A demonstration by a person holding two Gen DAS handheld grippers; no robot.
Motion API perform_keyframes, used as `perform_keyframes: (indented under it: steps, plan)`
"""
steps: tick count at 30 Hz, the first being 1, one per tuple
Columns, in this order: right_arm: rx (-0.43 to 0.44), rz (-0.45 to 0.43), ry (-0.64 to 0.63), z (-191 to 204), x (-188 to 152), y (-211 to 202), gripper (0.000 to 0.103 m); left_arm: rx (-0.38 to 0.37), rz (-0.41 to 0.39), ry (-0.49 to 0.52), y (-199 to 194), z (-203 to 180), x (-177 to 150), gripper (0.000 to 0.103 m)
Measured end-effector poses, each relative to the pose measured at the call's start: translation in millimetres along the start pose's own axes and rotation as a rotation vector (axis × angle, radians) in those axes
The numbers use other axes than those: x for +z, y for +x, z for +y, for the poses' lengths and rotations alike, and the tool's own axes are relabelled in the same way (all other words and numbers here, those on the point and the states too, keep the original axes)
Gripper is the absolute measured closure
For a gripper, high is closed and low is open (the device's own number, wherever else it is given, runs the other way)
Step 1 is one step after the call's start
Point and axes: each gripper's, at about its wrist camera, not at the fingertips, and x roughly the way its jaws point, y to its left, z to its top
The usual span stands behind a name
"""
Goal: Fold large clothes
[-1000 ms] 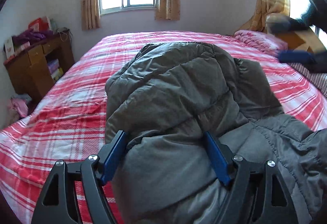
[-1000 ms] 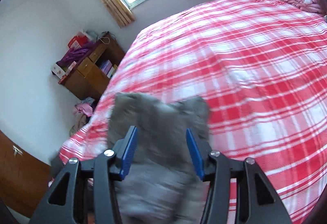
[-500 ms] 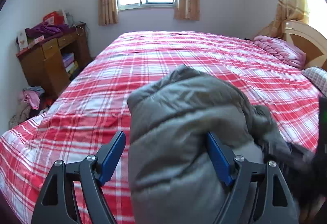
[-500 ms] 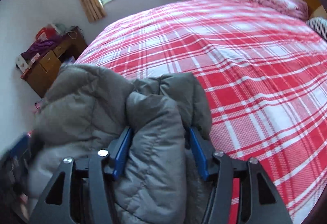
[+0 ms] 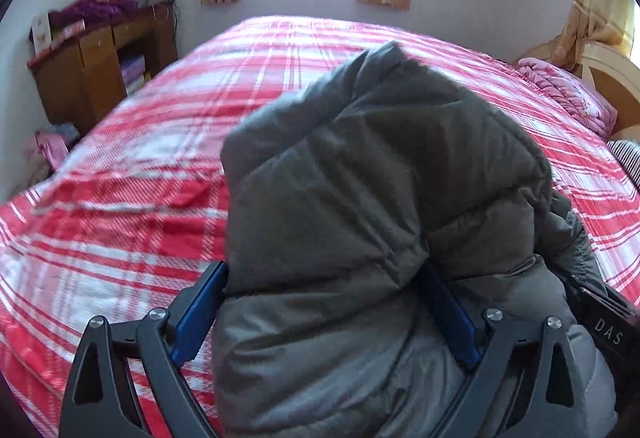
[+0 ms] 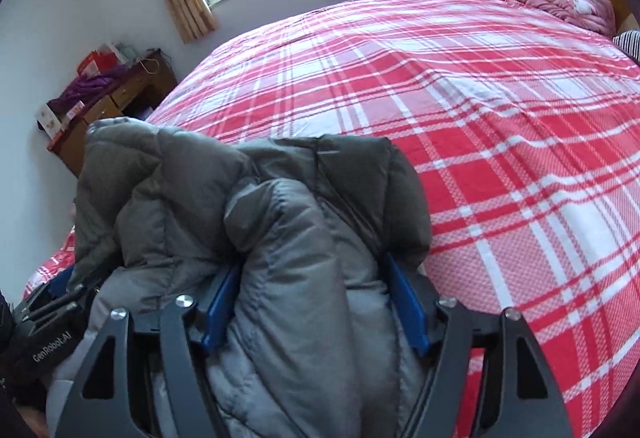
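A puffy grey jacket (image 5: 360, 166) is bunched up at the near edge of the red plaid bed (image 5: 140, 198). My left gripper (image 5: 324, 270) has its jaws opening wide. The jacket bulges between them, and the left pad only just meets the fabric's edge. In the right wrist view the same jacket (image 6: 280, 218) is folded into thick rolls on the bed (image 6: 500, 118). My right gripper (image 6: 312, 264) is also opening, with a roll packed tightly between its blue pads. The two grippers sit side by side, and each view shows the other's black body at its edge.
A wooden cabinet (image 5: 92, 70) with clutter on top stands against the left wall, with clothes (image 5: 52, 146) on the floor beside it. A folded pink blanket (image 5: 568, 94) lies by the headboard (image 5: 612, 74) at the far right. Curtained windows are behind the bed.
Both grippers have come down toward the bed with the jacket. The garment has bunched into a compact heap, both pairs of jaws stand wider, and the left view has swung right.
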Motion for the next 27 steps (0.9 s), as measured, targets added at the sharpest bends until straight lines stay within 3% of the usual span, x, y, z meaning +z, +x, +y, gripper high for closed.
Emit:
perform_keyframes:
  steps: [5, 14, 16, 18, 22, 27]
  plan:
    - [-0.009, 0.002, -0.007, 2, 3, 10, 0.030, 0.006, 0.036, -0.017, 11, -1, 0, 0.005]
    - [-0.037, 0.039, -0.049, 7, 5, 7, 0.030, 0.015, 0.054, 0.012, -6, 2, -6, 0.004]
    - [-0.043, 0.082, -0.080, 9, 10, -2, 0.031, 0.017, 0.056, 0.016, -8, 3, -6, 0.004]
    - [-0.017, 0.055, -0.072, 7, 11, -25, 0.031, 0.019, 0.055, 0.018, -8, 4, -5, 0.004]
    - [-0.002, 0.003, -0.069, 2, -5, -66, 0.052, 0.030, 0.050, 0.017, -6, 3, -6, 0.002]
    - [0.008, 0.041, -0.056, -6, -27, -48, 0.054, 0.054, 0.048, 0.026, -6, -2, -6, 0.002]
